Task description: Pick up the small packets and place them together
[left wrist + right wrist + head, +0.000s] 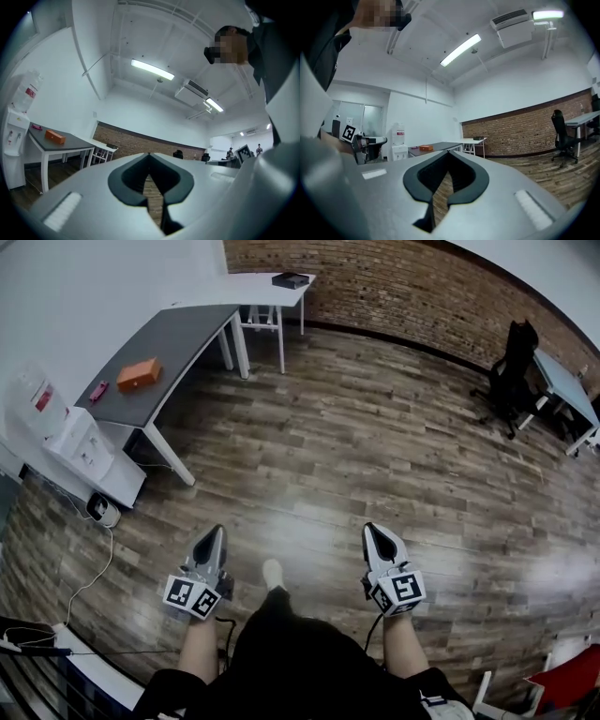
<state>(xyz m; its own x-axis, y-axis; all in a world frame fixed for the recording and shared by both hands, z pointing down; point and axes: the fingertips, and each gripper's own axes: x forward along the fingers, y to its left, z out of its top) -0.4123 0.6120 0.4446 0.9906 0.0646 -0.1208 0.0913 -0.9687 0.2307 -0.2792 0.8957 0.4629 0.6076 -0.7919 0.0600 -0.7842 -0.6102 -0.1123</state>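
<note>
Floorboards (328, 456) of brown wood spread out under us, and we hold both claws out over them, level and side by side. The left gripper (218, 531) has its jaws pressed together with nothing between them. In the left gripper view only a thin slit of floor shows behind the dark pads. The right gripper (369, 529) is the same, with its jaws closed tight and empty. One shoe (273, 571) shows between the two claws, near our body.

Far to the left stands a grey table (178, 343). An orange box (139, 374) lies on it, and a small pink thing (97, 390) lies just beside the box, toward the left. It is too small for us to tell whether it is one of the packets, and it is well apart from both claws. Left of that table stands a white water dispenser (84, 451). Farther off, a white table (267, 287) carries a dark object (290, 280). A brick wall (422, 296) runs along the far side, and a black office chair (511, 376) sits by a desk (567, 385) at the far right.
</note>
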